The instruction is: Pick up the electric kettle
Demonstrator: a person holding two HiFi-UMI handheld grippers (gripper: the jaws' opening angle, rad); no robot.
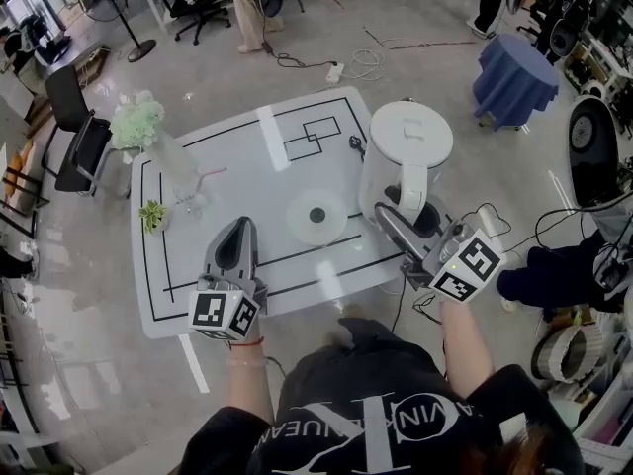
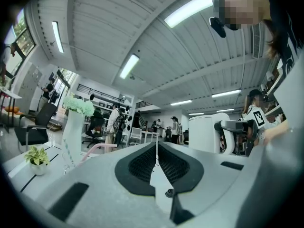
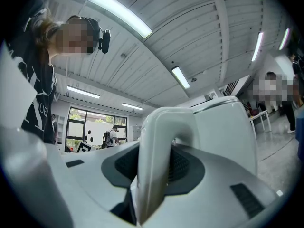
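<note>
Grasp-and-lift step: the left gripper (image 1: 237,228) waits with jaws closed on nothing, the right gripper (image 1: 388,218) clamps the handle (image 3: 156,146) of the electric kettle (image 1: 410,142), which is off its round base (image 1: 316,216) at the desk's (image 1: 247,166) right edge; next, probably, a steady upright raise.

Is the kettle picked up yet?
Nearly. Done: the right gripper is shut on the curved handle of the white electric kettle. In hand: the kettle is off its round white base and looks raised by the edge of the white black-lined table, though that's uncertain. Left: lifting it clear. The left gripper is shut and empty.
</note>
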